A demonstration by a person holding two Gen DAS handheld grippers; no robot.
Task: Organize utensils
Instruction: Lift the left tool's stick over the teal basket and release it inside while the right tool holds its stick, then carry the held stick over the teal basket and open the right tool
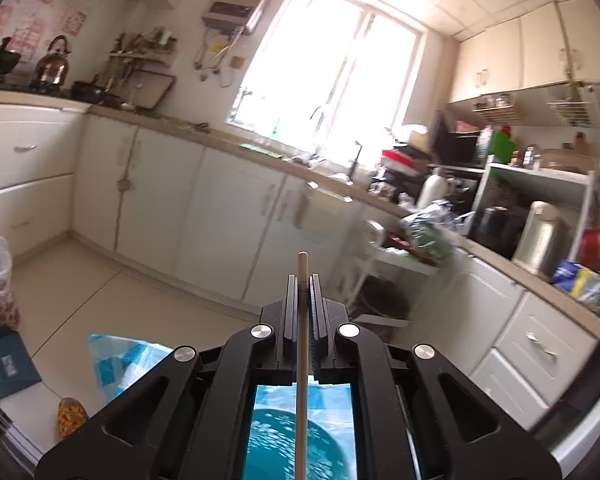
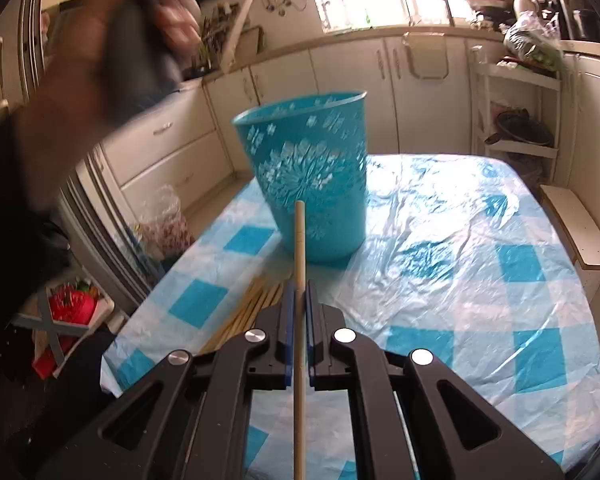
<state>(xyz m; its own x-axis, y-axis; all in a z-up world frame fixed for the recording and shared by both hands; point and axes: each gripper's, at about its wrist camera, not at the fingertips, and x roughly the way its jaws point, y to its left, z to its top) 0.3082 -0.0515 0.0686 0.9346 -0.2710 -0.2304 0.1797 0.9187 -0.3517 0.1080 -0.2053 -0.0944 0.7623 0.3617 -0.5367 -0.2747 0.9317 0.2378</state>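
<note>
**Two chopsticks gripped, one in each hand-held gripper**

While both sets of jaws are pressing together, each is clamping a single wooden chopstick. The left hand-held gripper [image 1: 302, 280] is holding one chopstick [image 1: 302, 344] that is running straight between its fingers and poking out past the tips, pointing toward the kitchen cabinets and the bright window [image 1: 328, 76]. The right hand-held gripper [image 2: 299, 286] is gripping a second chopstick [image 2: 299, 300] the same way, its tip reaching toward one turquoise bin [image 2: 308, 172] that is standing upright on the table [image 2: 460, 280], which is wearing a blue-and-white checked plastic cover. A loose bundle of more chopsticks [image 2: 252, 308] is lying flat on the cover just left of the right gripper's fingers, near the bin's base; the sticks are overlapping too much to count exactly. A blurred hand [image 2: 100, 52] is showing at the upper left of the right wrist view
</note>
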